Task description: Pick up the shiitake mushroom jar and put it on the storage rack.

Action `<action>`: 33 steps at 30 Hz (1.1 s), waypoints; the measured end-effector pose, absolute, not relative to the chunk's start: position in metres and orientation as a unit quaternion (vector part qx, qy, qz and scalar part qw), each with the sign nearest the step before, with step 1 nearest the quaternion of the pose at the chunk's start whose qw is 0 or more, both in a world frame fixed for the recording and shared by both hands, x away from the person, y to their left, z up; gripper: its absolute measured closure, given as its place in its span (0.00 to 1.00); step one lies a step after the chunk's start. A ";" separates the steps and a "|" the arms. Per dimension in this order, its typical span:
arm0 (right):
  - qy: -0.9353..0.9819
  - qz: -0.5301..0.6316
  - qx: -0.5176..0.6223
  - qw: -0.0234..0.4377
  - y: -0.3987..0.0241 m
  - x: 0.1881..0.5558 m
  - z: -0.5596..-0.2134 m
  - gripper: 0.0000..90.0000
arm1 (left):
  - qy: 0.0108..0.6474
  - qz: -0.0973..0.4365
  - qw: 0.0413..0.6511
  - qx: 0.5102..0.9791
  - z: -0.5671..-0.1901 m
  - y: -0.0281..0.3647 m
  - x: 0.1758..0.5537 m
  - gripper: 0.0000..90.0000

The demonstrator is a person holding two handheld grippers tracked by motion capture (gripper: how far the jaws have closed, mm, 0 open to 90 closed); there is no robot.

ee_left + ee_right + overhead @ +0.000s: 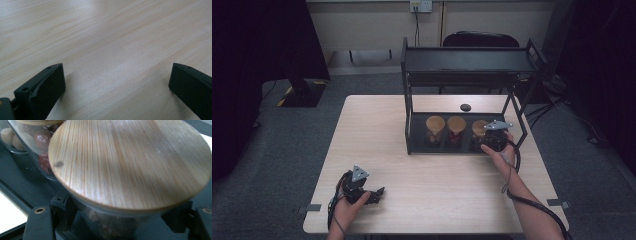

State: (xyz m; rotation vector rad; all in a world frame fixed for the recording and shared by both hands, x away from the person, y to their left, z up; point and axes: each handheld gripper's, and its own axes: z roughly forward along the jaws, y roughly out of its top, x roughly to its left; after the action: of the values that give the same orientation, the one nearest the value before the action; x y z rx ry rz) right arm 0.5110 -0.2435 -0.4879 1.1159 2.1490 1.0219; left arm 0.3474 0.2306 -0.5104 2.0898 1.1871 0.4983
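Observation:
Three glass jars with round wooden lids stand in a row on the lower tier of a black two-tier rack (472, 60). My right gripper (484, 139) is shut on the rightmost jar (478, 126). In the right gripper view its jaws press the glass body from both sides just under the wooden lid (130, 162), and brown contents show through the glass. My left gripper (377, 192) rests low over the table near the front left. Its jaws stand wide open over bare wood (117, 82).
The middle jar (456, 125) and left jar (435, 125) stand close beside the held one. The rack's upper tier hangs over the jars. A small dark round object (465, 107) lies on the table (372, 130) behind the rack. A black chair (479, 39) stands beyond.

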 end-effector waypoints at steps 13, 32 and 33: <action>0.782 0.386 0.423 0.245 -0.237 0.521 -0.490 0.28 | 0.455 0.191 0.337 0.802 -0.510 0.231 0.347 0.00; 0.795 0.355 0.417 0.263 -0.234 0.522 -0.489 0.13 | 0.455 0.191 0.337 0.802 -0.510 0.231 0.347 0.00; 0.794 0.352 0.418 0.266 -0.234 0.522 -0.488 0.11 | 0.455 0.191 0.337 0.802 -0.510 0.231 0.347 0.00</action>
State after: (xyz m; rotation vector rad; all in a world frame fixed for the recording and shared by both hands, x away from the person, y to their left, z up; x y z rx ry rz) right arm 0.5216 -0.2343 -0.4884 1.1278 2.1455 0.9517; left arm 0.3474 0.2307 -0.5104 2.0899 1.1869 0.4981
